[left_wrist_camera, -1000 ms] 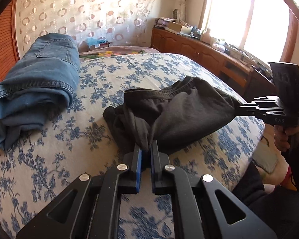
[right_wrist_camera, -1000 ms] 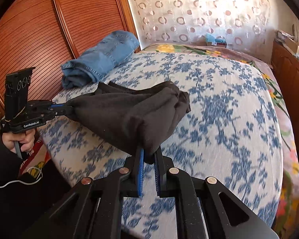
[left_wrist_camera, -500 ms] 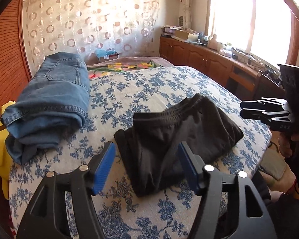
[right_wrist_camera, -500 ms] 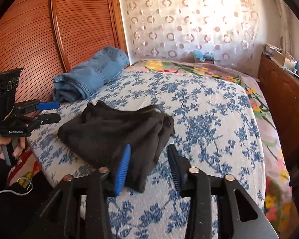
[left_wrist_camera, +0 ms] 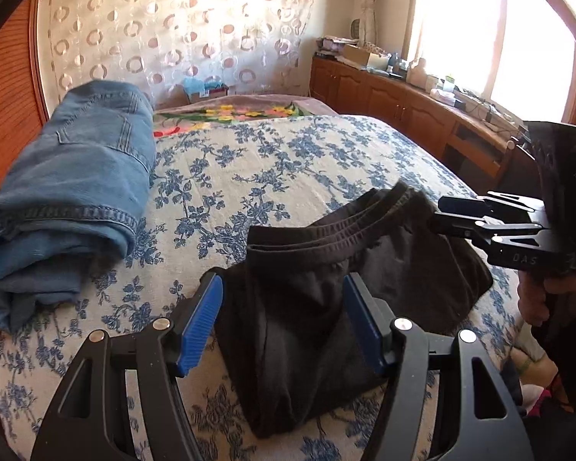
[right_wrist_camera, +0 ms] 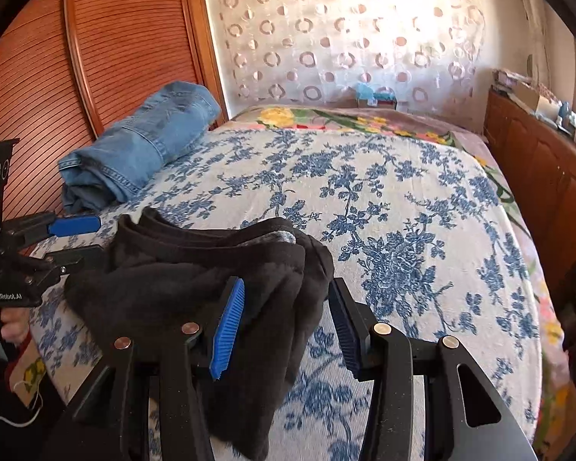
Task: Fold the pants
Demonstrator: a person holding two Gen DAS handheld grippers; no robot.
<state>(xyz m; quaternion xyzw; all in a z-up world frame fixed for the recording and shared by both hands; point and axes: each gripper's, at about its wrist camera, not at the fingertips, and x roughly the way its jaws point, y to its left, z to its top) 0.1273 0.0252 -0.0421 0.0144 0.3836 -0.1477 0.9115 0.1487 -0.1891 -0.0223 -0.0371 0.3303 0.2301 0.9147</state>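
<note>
The right gripper [right_wrist_camera: 286, 320] has just been opening; its jaws stand apart over a fold of the black pants [right_wrist_camera: 196, 280], which lie loose on the bed [right_wrist_camera: 422, 211]. At the left edge the left gripper [right_wrist_camera: 75, 240] hangs open beside the pants, with folded jeans [right_wrist_camera: 142, 146] beyond.

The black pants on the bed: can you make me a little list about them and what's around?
black pants: folded bundle lying on the bed, held by nothing
bed cover: white with blue flowers
jeans: folded, lying apart from the pants
left hand-held gripper: just opened
right hand-held gripper: just opened
</note>
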